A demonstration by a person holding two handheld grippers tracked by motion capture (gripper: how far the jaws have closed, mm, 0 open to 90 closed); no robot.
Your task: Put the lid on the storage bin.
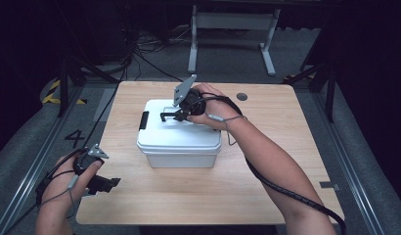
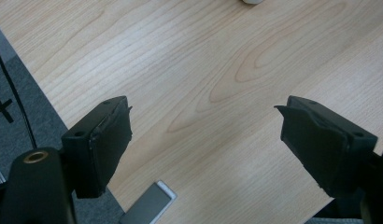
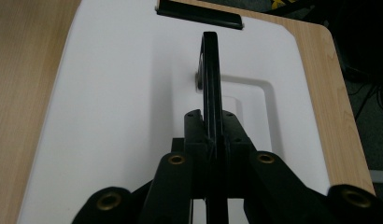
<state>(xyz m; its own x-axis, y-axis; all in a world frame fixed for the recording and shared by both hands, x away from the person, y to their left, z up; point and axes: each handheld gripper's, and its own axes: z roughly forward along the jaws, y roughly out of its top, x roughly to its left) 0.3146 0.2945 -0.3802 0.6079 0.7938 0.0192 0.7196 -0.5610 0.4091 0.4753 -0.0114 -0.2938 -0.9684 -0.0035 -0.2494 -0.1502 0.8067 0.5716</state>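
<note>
A white plastic box (image 1: 179, 139) with a lid (image 3: 110, 93) stands in the middle of the wooden table (image 1: 267, 191). A black carry handle (image 3: 211, 70) stands raised from the lid's recess. My right gripper (image 1: 179, 115) is above the lid, shut on this handle, which runs between its jaws (image 3: 212, 140). My left gripper (image 1: 108, 183) hovers over the table's near left corner, wide open, bare wood (image 2: 203, 107) between its fingers (image 2: 103, 140).
A black latch (image 1: 144, 120) sits on the box's left side and shows as a black latch (image 3: 199, 14) in the right gripper view. A round grommet (image 1: 242, 96) marks the far right of the table. Cables and a white desk frame (image 1: 233, 29) lie on the floor behind.
</note>
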